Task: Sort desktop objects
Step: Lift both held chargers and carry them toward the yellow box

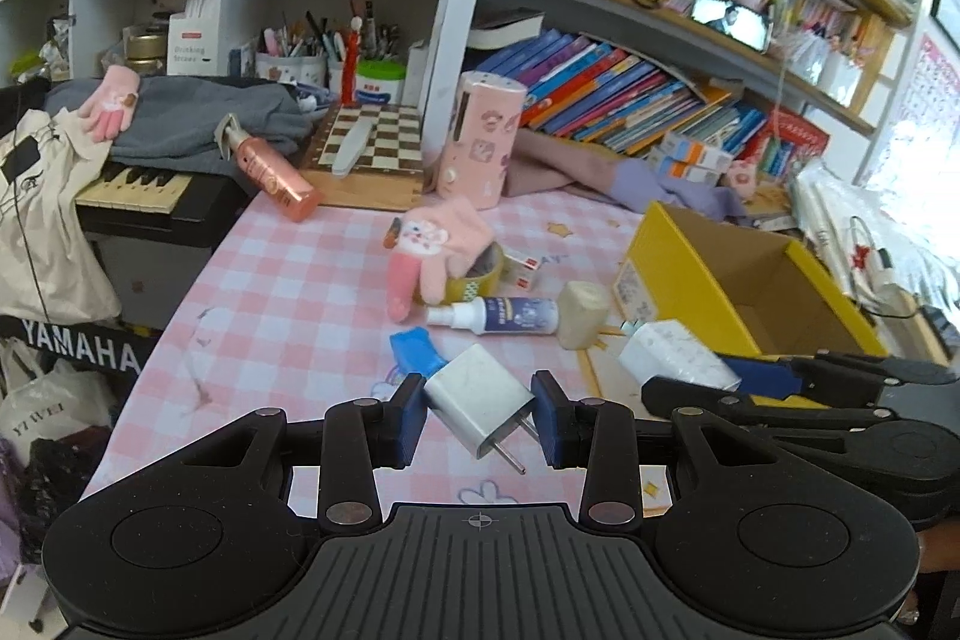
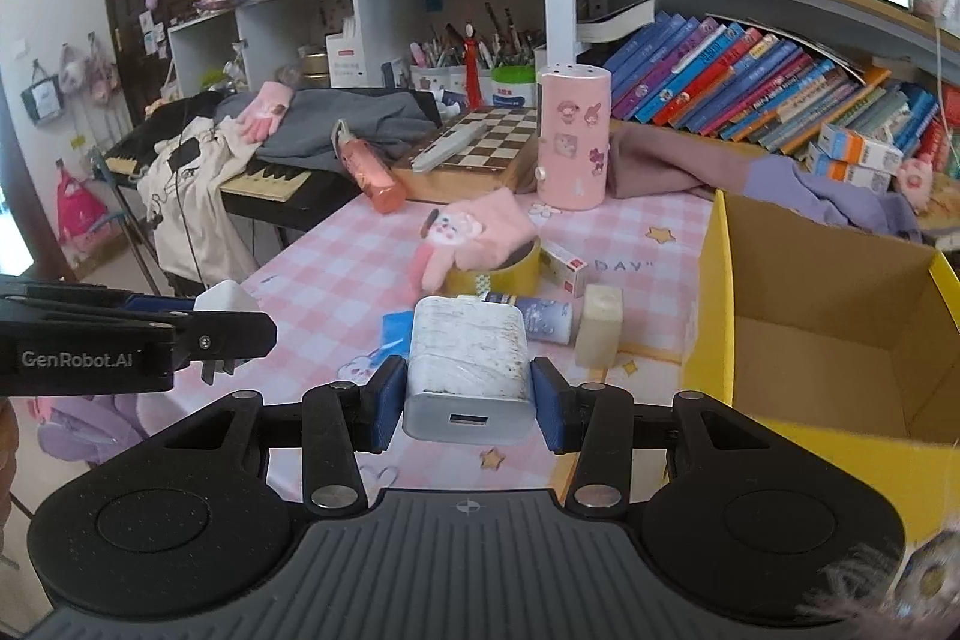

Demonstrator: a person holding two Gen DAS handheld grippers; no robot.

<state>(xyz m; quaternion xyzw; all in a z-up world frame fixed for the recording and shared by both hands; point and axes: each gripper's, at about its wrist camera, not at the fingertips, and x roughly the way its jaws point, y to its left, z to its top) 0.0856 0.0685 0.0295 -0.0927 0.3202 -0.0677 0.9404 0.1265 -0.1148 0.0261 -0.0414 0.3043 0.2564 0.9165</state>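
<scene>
A desk (image 2: 312, 280) under pink checked cloth carries an open yellow cardboard box (image 2: 828, 340) at the right and a pink glove (image 2: 474, 232) on a tape roll. Above the cloth, the right gripper (image 2: 468, 400) clamps a scuffed white charger (image 2: 465, 358); the left gripper (image 1: 480, 418) clamps a smaller silver plug adapter (image 1: 480, 394), prongs toward the camera.

Two chargers (image 1: 478, 396) (image 2: 467, 370), two pink gloves (image 1: 429, 253) (image 1: 113, 100), one yellow box (image 1: 738, 280).
</scene>
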